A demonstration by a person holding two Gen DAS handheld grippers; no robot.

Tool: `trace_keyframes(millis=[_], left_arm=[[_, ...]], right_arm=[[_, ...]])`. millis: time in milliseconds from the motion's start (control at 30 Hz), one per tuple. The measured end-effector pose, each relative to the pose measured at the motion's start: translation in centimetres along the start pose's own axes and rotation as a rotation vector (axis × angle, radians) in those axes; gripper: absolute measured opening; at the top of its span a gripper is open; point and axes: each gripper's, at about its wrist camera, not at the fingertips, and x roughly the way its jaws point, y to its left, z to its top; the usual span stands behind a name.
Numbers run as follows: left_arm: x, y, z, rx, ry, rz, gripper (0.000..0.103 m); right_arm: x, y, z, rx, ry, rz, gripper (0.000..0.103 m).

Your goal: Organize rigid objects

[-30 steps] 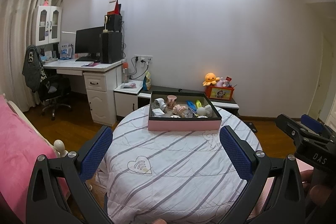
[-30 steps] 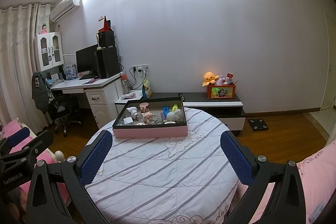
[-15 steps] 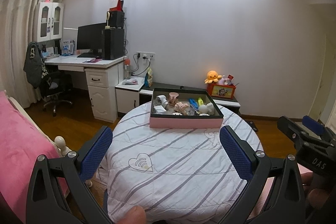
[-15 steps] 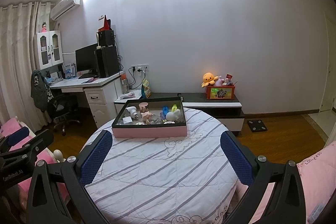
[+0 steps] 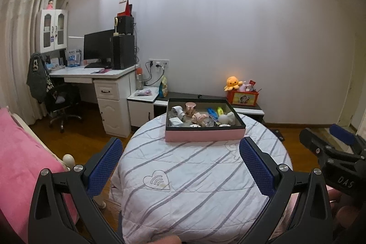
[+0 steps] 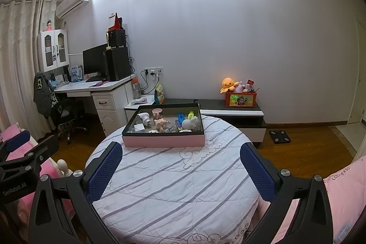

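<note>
A pink box with a dark rim [image 5: 204,136] [image 6: 163,140] stands at the far side of a round table with a striped cloth [image 5: 196,186] [image 6: 173,184]. It holds several small objects: a pink cup [image 5: 189,108] [image 6: 157,113], a white round toy [image 5: 226,118] [image 6: 189,123], a blue piece [image 5: 211,112] [image 6: 181,117] and a white bottle [image 5: 176,111] [image 6: 143,117]. My left gripper [image 5: 180,166] is open and empty, well short of the box. My right gripper [image 6: 181,167] is open and empty, also short of the box.
A pink bed [image 5: 20,152] lies to the left. A white desk [image 5: 98,77] with a monitor, an office chair [image 5: 61,102] and a low dark cabinet [image 6: 231,110] with a toy box [image 6: 241,100] stand along the back wall. Wooden floor [image 6: 308,143] lies to the right.
Both views shifted slightly; the left gripper has drifted a little so the box sits further right and lower in its view. Both grippers stay open and empty.
</note>
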Motion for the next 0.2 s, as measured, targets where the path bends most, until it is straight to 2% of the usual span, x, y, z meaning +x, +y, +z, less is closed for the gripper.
trace_keyframes(millis=[200], left_arm=[[-0.41,0.02,0.32,-0.004,-0.014,-0.017,0.103]], right_arm=[[0.11,0.04,-0.04,0.002,0.003,-0.001,0.103]])
